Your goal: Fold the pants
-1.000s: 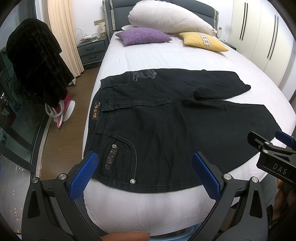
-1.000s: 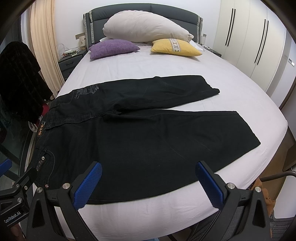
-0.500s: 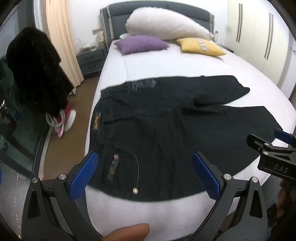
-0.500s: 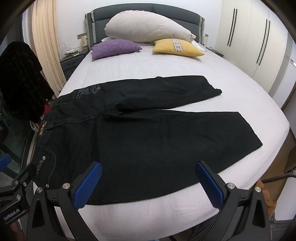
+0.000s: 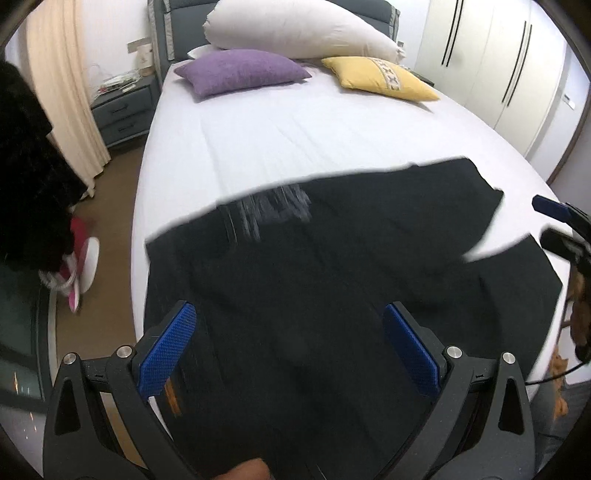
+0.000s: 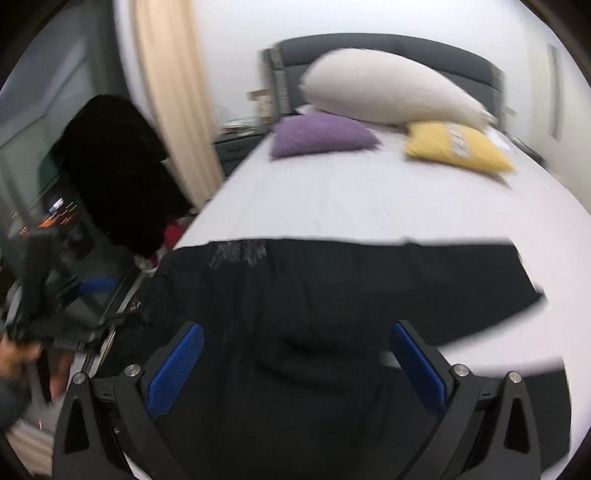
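Left tongs [image 5: 288, 347]: blue pads spread wide, nothing between them, hanging low over the pants [image 5: 332, 266]. Right tongs [image 6: 295, 363]: likewise released, pads wide apart, empty, over the same dark cloth. Both views are smeared; fine detail is lost.

Pants: black, denim by the look, spread flat across the near part of the bed [image 5: 295, 140]. In the left view the waist lies toward 9 o'clock and the legs run toward 3 o'clock, the far leg ending near 2 o'clock. A pale printed patch [image 5: 273, 210] sits near the far waist edge at 11 o'clock. An orange tag [image 5: 171, 397] shows at 7 o'clock beside the left pad.

Beyond, at 12 o'clock: purple cushion [image 5: 240, 72], yellow cushion [image 5: 380, 77], white pillow [image 5: 295, 31].

Handling, my judgement: heavy for cloth, limp but with some body; it will sag and drag on the sheet rather than slide freely. It is not fragile. Seams and waistband are thick and should give the pads the firmest bite. Best holds look like the near waistband corner for the left tongs and the near leg's hem or outer seam for the right, lifting both together so the fold lands even.
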